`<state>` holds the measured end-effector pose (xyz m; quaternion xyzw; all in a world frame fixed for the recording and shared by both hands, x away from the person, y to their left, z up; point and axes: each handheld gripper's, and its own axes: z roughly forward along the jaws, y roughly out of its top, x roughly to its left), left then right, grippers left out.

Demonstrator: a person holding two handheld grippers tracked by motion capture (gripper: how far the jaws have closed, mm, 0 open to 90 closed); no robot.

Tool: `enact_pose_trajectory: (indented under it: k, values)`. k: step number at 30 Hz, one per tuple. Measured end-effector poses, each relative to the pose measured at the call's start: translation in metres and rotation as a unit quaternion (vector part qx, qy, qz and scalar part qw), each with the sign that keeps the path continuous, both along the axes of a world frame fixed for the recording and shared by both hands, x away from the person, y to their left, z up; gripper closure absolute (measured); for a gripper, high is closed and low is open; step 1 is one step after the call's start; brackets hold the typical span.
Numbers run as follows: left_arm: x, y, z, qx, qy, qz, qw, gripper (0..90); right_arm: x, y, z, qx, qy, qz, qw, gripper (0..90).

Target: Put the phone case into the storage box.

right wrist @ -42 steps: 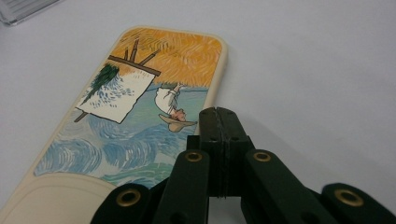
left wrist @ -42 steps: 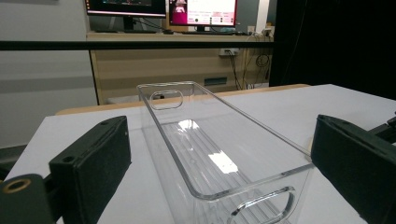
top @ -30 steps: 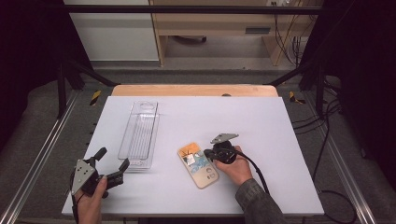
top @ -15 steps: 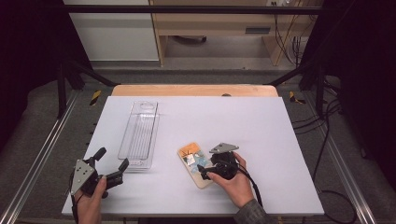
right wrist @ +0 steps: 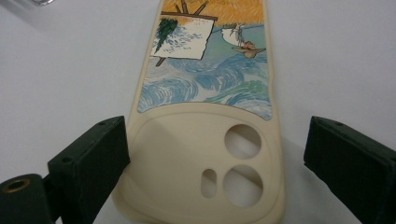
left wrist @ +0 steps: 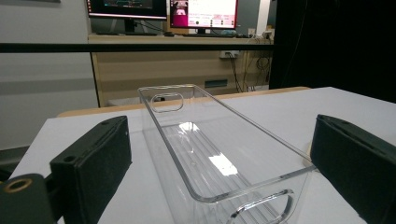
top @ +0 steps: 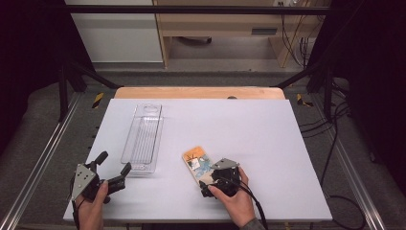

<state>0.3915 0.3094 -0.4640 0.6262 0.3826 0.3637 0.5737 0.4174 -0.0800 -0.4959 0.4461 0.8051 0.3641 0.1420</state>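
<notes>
Both hand-held grippers were black-bodied. Left gripper [top: 111,169] carried a grey three-cornered plate on top with small dark screw holes; right gripper [top: 206,187] had the same plate, tilted. Jaws were matte black blocks with felt-like pads [left wrist: 95,168], a round hole in each top face, and a brass-coloured eyelet at the left jaw base in both gripper views. Black cable trailed from the right unit. Dark sleeve cuff at the right wrist.
</notes>
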Motion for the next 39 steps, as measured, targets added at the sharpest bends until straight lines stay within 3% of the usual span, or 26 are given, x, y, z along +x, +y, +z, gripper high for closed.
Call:
enact_pose_trajectory:
  k: [8,16,21,29,34,35,36,39]
  values:
    - [0.0,0.0,0.0,0.001,0.0,-0.001,1.0,5.0,-0.002,0.007,-0.005,0.01,0.009,0.004,0.9999,5.6]
    - [0.0,0.0,0.0,-0.002,0.0,0.0,1.0,5.0,-0.006,0.017,-0.012,-0.018,-0.012,-0.002,0.9998,1.4]
    - [0.0,0.001,0.001,-0.003,-0.003,0.0,1.0,5.0,-0.008,0.012,-0.011,-0.018,-0.018,-0.006,0.9997,9.4]
    - [-0.003,0.0,0.005,-0.003,-0.009,-0.002,1.0,5.0,-0.002,0.004,-0.005,-0.016,-0.003,0.017,0.9997,11.6]
    - [-0.007,-0.009,0.012,0.024,-0.014,-0.008,0.9996,4.4,0.009,-0.017,0.004,-0.006,0.004,0.023,0.9997,11.9]
    - [-0.009,-0.016,0.016,0.042,-0.012,-0.016,0.9989,4.2,0.012,-0.022,0.006,-0.006,0.005,0.025,0.9996,11.9]
    - [-0.009,-0.016,0.016,0.042,-0.012,-0.016,0.9989,4.1,0.012,-0.022,0.006,-0.006,0.005,0.025,0.9996,11.9]
    - [-0.009,-0.029,0.022,0.073,-0.01,-0.028,0.9969,3.7,0.026,-0.042,0.016,-0.003,0.008,0.036,0.9993,11.9]
